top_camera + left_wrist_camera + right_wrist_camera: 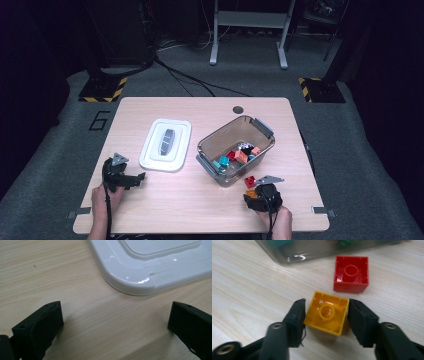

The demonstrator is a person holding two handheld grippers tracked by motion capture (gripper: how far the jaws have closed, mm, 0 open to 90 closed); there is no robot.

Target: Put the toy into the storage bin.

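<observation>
Two building blocks lie on the table [165,200] just in front of the clear bin, both turned hollow side up. One is the yellow block [327,312], sitting between the jaws of the right gripper [326,315]; both pads press against its opposite sides, so the gripper is clamped on it while the block rests on the wood. The other, a red block [351,273], lies just beyond it, close to the bin wall and apart from the yellow one. In the high view the right gripper [260,192] sits at the near right part of the table, with the red block [249,180] showing beside the bin's near corner.

The clear bin [210,142] stands at an angle right of the table's middle and holds a heap of coloured blocks [237,156] in red, orange and teal. Its white lid [152,160] lies flat on the table to the left of it, well apart.

At the near left, the left gripper [131,180] rests low over the wood with its jaws spread wide and nothing between them; the lid's rounded corner [135,286] lies just ahead of it.
</observation>
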